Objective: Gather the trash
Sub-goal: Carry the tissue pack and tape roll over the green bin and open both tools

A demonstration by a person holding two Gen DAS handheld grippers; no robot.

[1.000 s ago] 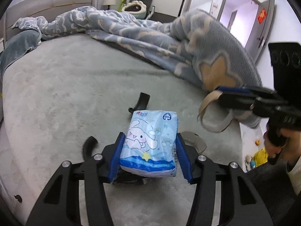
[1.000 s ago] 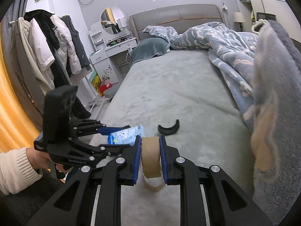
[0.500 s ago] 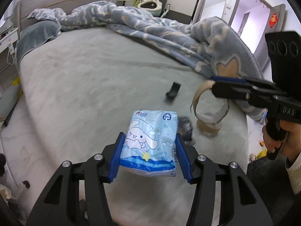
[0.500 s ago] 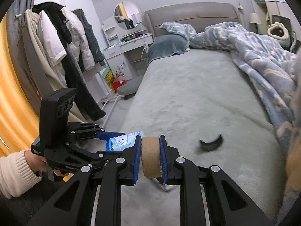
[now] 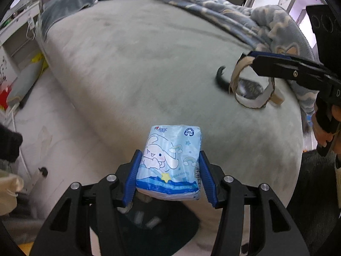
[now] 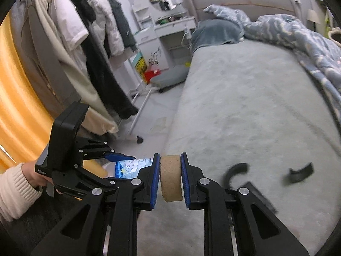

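Room: bedroom with a grey bed [image 6: 245, 98], a rumpled blue blanket [image 6: 298, 36] at its far side, and coats on a clothes rack [image 6: 85, 42].
Left claw [image 5: 168, 170]: closed on a blue cartoon tissue pack [image 5: 170, 162], held off the bed's edge.
Right claw [image 6: 170, 181]: clamped on a brown cardboard tape ring [image 6: 171, 179], above the bed's near end.
On bed: curved black pieces [image 6: 300, 171], blurred.

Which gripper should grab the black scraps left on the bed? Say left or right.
Neither yet: left gripper is shut on the tissue pack, right gripper on the cardboard ring. Once emptied, right; black scraps lie nearer it.
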